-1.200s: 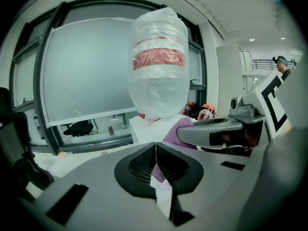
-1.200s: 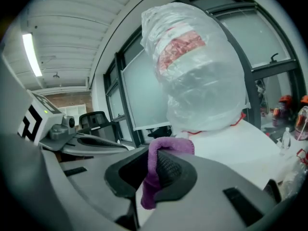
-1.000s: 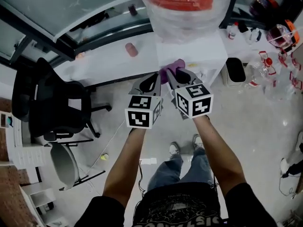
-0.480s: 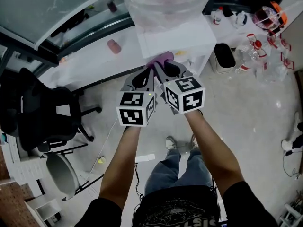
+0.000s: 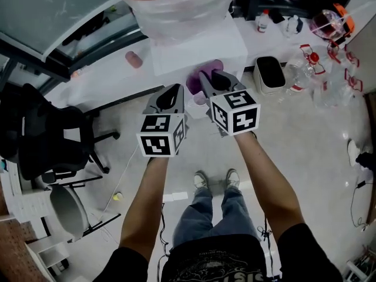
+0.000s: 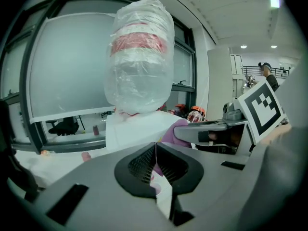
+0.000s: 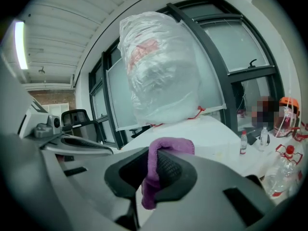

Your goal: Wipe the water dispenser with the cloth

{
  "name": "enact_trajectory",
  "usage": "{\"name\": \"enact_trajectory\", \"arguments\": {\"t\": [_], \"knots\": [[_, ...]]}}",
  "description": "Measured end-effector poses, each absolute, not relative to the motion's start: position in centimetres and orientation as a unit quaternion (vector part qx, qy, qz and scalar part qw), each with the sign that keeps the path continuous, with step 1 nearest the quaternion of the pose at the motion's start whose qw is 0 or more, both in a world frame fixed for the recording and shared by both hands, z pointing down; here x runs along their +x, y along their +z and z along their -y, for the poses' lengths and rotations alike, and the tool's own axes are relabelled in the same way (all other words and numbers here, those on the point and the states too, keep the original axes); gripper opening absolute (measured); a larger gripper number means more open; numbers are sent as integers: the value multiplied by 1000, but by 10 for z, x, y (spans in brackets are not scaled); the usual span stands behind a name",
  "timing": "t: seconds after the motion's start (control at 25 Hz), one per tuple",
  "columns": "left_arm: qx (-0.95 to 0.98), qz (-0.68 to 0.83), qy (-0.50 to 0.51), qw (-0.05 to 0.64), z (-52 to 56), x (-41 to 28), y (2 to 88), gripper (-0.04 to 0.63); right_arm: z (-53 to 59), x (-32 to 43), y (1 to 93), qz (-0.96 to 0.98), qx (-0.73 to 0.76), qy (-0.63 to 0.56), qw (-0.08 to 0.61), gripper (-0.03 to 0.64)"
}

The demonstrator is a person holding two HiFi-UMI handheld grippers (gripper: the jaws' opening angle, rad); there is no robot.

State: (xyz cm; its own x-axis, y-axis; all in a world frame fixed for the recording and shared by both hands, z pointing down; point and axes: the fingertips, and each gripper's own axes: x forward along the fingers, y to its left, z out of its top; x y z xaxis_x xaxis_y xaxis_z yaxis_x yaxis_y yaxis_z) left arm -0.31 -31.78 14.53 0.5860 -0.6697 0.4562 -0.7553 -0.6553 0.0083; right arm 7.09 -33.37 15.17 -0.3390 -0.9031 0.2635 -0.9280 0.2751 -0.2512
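The white water dispenser [image 5: 197, 49] stands in front of me, its bottle [image 5: 170, 2] wrapped in clear plastic with a red band. My right gripper [image 5: 207, 79] is shut on a purple cloth [image 5: 197, 78] held at the dispenser's front edge. In the right gripper view the cloth [image 7: 156, 170] hangs from between the jaws below the bottle [image 7: 161, 69]. My left gripper [image 5: 175, 93] is shut with nothing in it, just left of the cloth and short of the dispenser. In the left gripper view the dispenser [image 6: 139, 129] and the cloth [image 6: 173, 131] lie ahead.
A black office chair [image 5: 44, 137] stands at the left. A white ledge [image 5: 111, 72] under the window runs beside the dispenser and bears a pink cup [image 5: 134, 59]. A grey bin [image 5: 270, 75] and several empty plastic bottles [image 5: 320, 75] sit to the right.
Both grippers have drawn back a little from the dispenser's top, and the left one has moved away from the right. The head view has shifted, so the dispenser sits further left.
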Motion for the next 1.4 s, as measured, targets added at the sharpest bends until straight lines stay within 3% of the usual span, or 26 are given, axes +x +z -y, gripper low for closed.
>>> {"name": "enact_trajectory", "arguments": {"t": [0.76, 1.4], "knots": [[869, 432, 218, 100, 305, 57, 154, 26, 330, 194, 164, 788, 589, 179, 33, 32], [891, 396, 203, 93, 303, 65, 221, 26, 328, 208, 209, 772, 620, 128, 55, 32]]}}
